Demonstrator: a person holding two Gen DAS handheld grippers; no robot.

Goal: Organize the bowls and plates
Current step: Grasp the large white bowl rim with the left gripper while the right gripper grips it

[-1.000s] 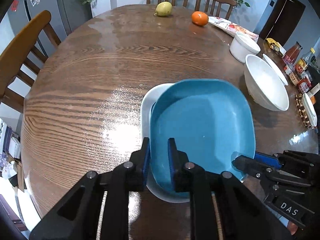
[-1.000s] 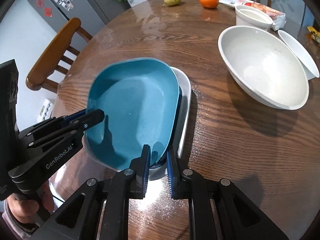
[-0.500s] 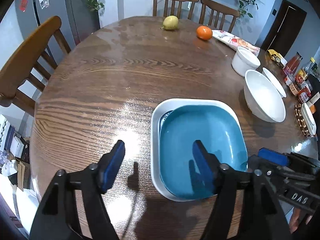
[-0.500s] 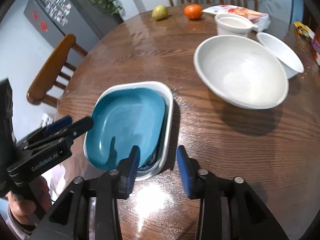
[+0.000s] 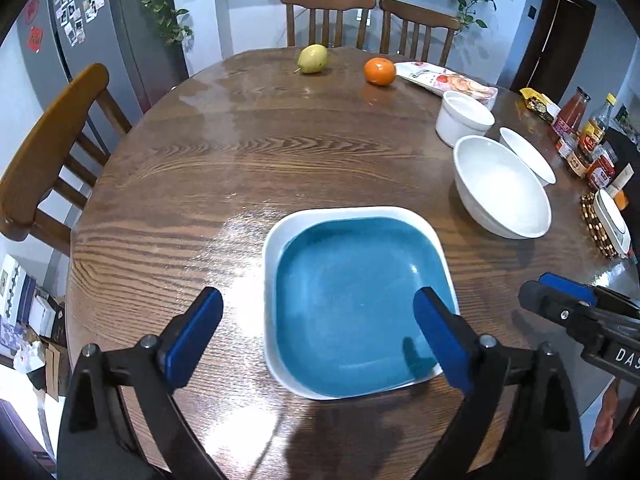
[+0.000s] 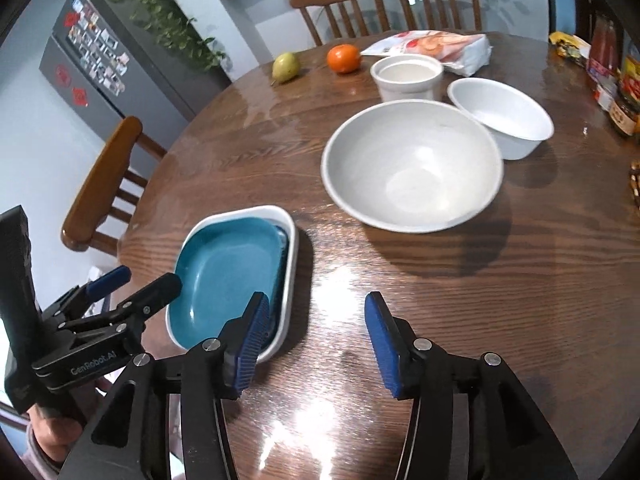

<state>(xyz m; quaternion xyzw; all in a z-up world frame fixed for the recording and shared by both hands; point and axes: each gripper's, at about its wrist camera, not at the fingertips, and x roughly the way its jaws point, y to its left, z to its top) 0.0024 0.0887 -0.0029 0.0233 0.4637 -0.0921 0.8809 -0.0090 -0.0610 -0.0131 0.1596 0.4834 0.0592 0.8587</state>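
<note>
The blue plate lay nested in the white plate on the round wooden table. The left claw hung above its near edge, jaws just opened wide and holding nothing. The right claw, jaws also just parted and empty, hung just right of the stack. Three white bowls stood beyond, then a pear and an orange. Chairs and a fridge ringed the table.

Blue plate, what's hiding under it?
The blue plate sits inside a white square dish. Only the dish's rim shows around it; its bottom is covered, so anything else beneath cannot be seen.
</note>
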